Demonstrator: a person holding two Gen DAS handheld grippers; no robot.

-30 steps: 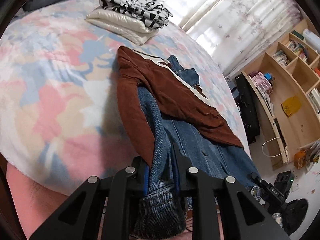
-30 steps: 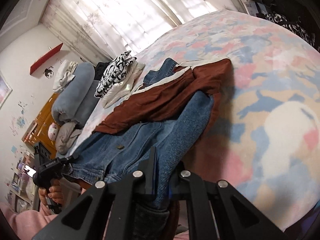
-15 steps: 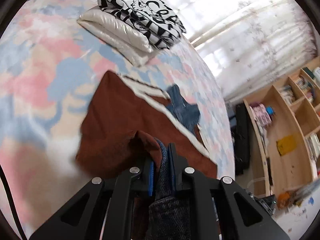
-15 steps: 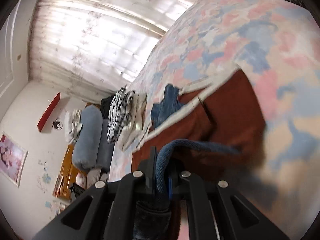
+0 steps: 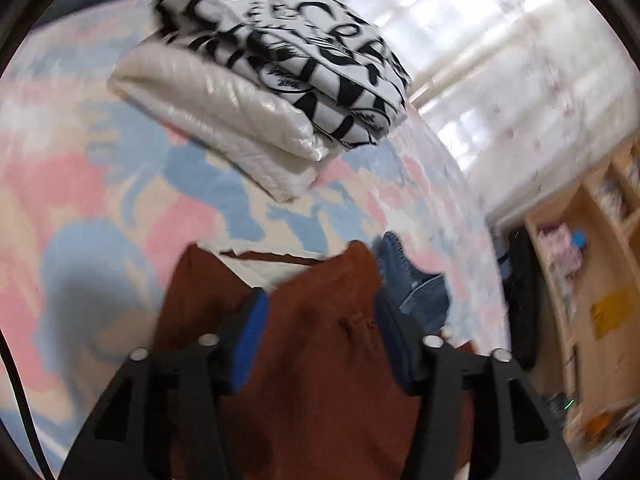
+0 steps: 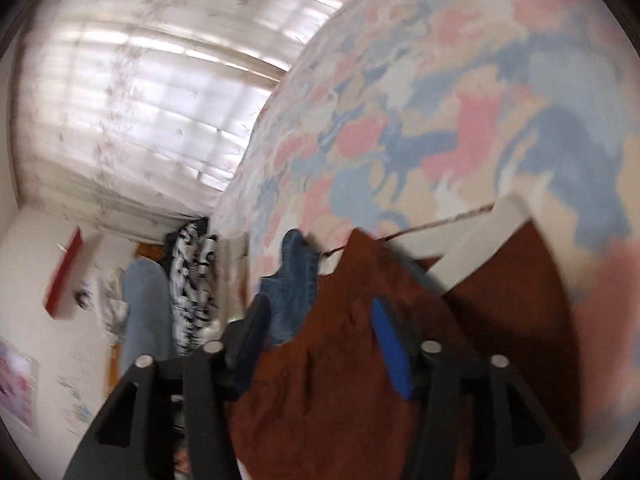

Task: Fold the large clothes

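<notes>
A denim jacket with brown lining lies folded on the bed, brown side up (image 5: pixel 320 360). A blue denim collar part (image 5: pixel 416 284) sticks out at its far edge. My left gripper (image 5: pixel 320 308) is open, its fingers spread over the brown fabric. In the right wrist view the brown lining (image 6: pixel 352 360) fills the bottom, with denim (image 6: pixel 292 280) to the left. My right gripper (image 6: pixel 320 316) is open above the fabric, holding nothing.
A folded stack, a black-and-white print garment (image 5: pixel 288 48) on a white puffer (image 5: pixel 224 120), sits further up the pastel patterned bed (image 5: pixel 80 184). Wooden shelves (image 5: pixel 592 280) stand on the right. Curtained window (image 6: pixel 140 100) lies beyond the bed.
Both grippers carried the denim sleeves up the bed over the jacket, then opened and let go. The jacket now lies folded with its brown lining on top.
</notes>
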